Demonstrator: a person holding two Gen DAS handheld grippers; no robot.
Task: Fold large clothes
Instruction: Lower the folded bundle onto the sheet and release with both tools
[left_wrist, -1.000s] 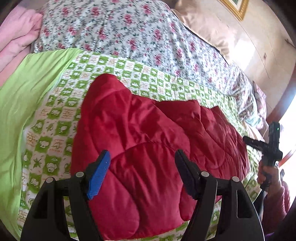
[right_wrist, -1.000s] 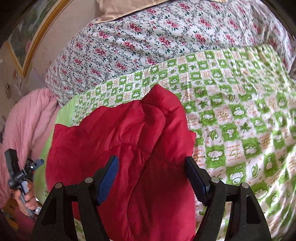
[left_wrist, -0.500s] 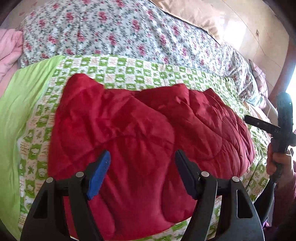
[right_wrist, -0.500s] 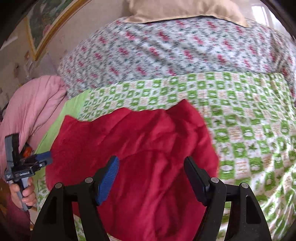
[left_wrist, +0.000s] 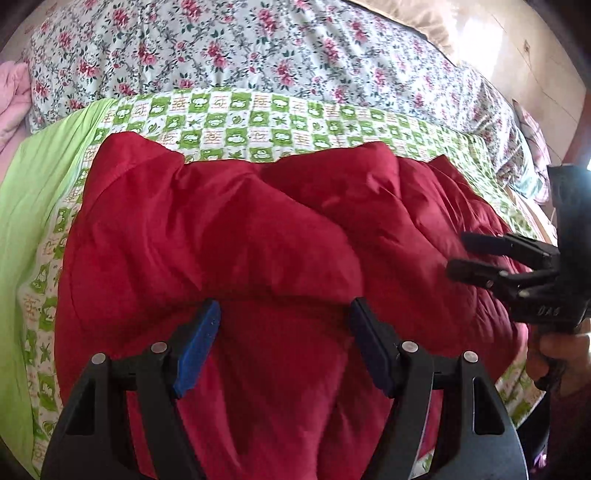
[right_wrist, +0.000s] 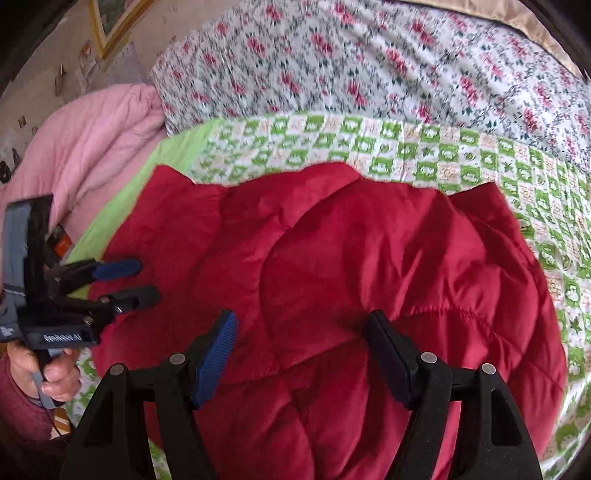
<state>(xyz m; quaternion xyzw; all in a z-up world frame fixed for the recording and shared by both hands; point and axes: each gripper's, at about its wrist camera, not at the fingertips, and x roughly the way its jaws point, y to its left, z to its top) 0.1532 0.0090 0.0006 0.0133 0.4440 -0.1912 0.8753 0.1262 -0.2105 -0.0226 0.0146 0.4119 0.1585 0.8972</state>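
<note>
Left hand-held gripper (left_wrist: 284, 341): jaws well apart, nothing between the pads, nothing held. It hangs over the near part of the red quilted garment (left_wrist: 258, 258), pointing down at it; can't tell whether the tips touch the fabric. Blue pad on the left finger, dark pad on the right.

From my right wrist cam the same unit sits at far left, gripped by a hand (right_wrist: 48, 365) w/ a dark red sleeve; its two fingers reach over the garment's left edge, still apart.

Garment: puffy, stitched in panels, lying bunched on the bed, w/ lumpy folds across the middle. It rests on a green-and-white checked sheet (left_wrist: 258, 122), which shows along its far side and both ends. A plain lime-green cloth (left_wrist: 33, 192) lies left of the checked one. Behind both: floral bedding (left_wrist: 221, 48). A pink quilt (right_wrist: 92, 136) is piled at the left end.

Right hand-held gripper (right_wrist: 303, 352): jaws wide too, empty, aimed down over the garment's near-centre. In the left wrist cam it enters from the right edge, fingers over the garment's right end; contact unclear. View from this cam is a bit blurred toward the top.
</note>
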